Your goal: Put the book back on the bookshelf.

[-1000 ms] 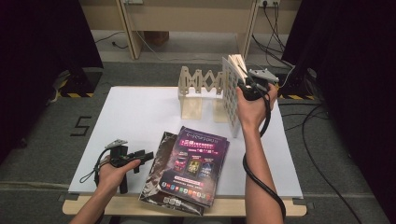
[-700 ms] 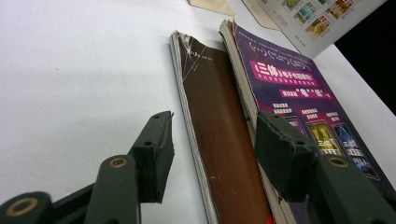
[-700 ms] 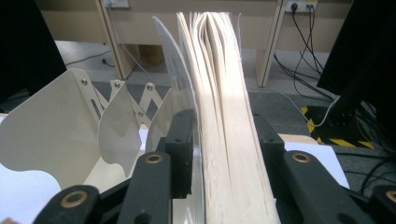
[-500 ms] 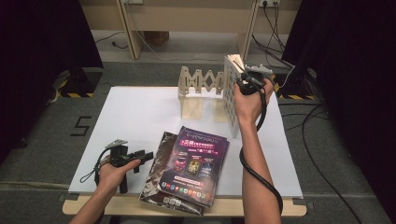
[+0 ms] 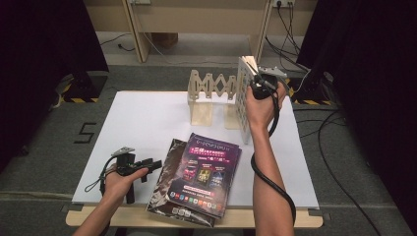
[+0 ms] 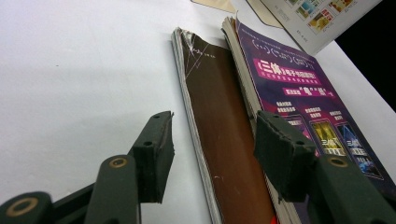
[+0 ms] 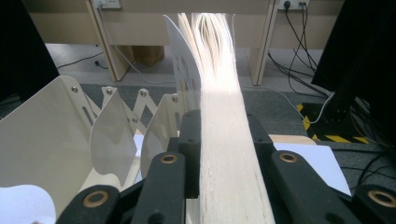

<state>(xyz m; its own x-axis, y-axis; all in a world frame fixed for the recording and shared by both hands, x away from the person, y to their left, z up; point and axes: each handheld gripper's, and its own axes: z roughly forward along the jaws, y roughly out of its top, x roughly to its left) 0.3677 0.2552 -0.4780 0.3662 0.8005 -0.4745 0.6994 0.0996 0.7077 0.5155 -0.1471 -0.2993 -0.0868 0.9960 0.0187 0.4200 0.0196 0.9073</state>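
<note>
Glossy purple magazine (image 5: 206, 172) on a matt brown paper cover (image 6: 224, 140), lower centre; pale matt-painted metal rack (image 5: 209, 93), upper centre; smooth white tabletop (image 5: 142, 128).

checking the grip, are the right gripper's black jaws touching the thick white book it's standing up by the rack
Touching. In the right gripper view, the right gripper has both black jaws pressed flat against the thick white book, with no gap on either side.

We note the right tool (image 5: 255, 81) has just been closing its jaws, which now press both faces of the white book (image 5: 244, 98). The book stands on edge beside the folding rack (image 5: 211, 93). It appears to have shifted slightly toward the rack since the earlier frames, though the high view is coarse.
</note>
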